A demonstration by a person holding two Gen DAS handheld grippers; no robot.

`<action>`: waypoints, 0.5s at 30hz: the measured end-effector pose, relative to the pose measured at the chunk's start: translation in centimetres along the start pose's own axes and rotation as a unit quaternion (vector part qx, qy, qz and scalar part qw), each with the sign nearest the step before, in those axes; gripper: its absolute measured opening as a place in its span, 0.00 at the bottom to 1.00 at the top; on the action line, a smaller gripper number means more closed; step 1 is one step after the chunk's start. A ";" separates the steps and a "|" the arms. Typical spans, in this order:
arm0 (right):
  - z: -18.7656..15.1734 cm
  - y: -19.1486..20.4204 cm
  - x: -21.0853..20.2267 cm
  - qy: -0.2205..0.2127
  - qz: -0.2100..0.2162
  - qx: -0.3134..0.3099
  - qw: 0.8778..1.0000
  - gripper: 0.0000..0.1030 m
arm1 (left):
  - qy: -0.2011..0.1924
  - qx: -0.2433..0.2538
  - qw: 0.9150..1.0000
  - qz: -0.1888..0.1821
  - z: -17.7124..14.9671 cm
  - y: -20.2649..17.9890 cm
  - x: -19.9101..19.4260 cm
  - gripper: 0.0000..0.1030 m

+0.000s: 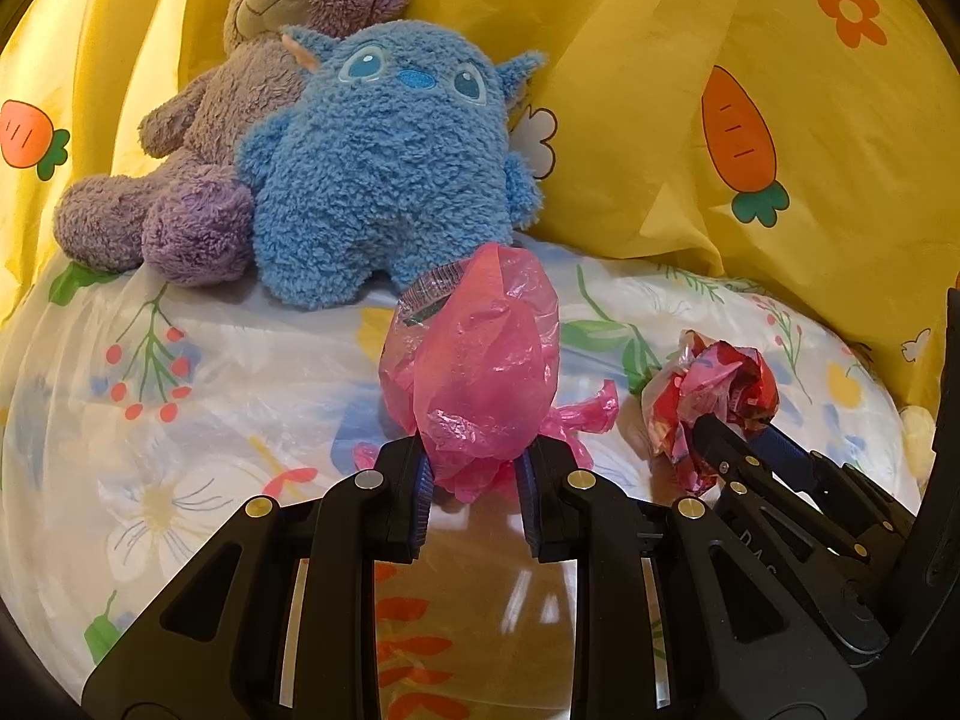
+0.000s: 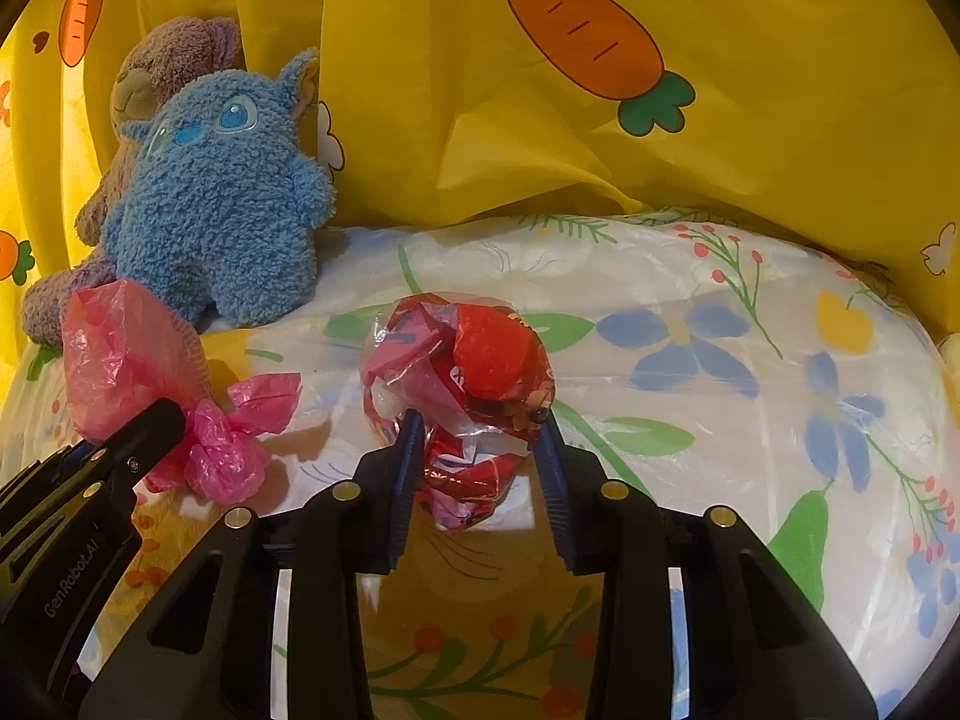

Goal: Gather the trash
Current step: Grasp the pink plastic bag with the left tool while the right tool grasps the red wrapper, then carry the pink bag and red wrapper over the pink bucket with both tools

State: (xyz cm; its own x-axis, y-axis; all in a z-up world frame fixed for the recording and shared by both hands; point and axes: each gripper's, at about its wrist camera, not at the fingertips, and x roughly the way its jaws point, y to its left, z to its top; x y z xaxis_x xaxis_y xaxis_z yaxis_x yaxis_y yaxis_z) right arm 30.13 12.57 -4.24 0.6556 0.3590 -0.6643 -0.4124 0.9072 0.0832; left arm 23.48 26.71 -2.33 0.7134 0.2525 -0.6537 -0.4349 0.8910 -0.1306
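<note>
Pink bag [image 1: 480,354] upright in left claw [image 1: 474,480]; right claw [image 2: 480,462] grips wrapper [image 2: 462,372], seemingly upright.

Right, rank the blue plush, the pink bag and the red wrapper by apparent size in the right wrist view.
1. blue plush, clearly largest.
2. and 3. pink bag and red wrapper: they look alike, and the wrapper sits nearer the lens, so unranked.

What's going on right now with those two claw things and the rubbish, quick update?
Left gripper shut on pink plastic bag. Right gripper shut on red crumpled wrapper. Both pieces on the flowered cover. Blue plush toy sits close behind the bag.
</note>
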 end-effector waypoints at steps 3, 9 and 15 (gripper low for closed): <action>0.1 -0.2 -0.4 -0.004 0.000 0.002 1.000 0.31 | 0.000 0.008 1.000 -0.002 -0.1 -0.4 0.0 0.23; -0.2 -1.1 -1.9 -0.017 -0.005 0.005 1.000 0.29 | -0.002 0.022 1.000 -0.006 -0.2 -1.1 0.0 0.23; -0.9 -3.3 -5.2 -0.038 -0.012 0.010 0.999 0.28 | -0.005 0.033 0.999 -0.027 -0.4 -1.9 -0.6 0.23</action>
State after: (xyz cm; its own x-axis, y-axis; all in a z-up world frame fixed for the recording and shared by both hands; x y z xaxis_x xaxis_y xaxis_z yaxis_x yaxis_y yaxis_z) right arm 27.54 7.52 -1.77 0.7110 0.3524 -0.6086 -0.3840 0.9195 0.0838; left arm 23.60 24.72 -1.98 0.7400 0.2068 -0.6400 -0.3589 0.9262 -0.1157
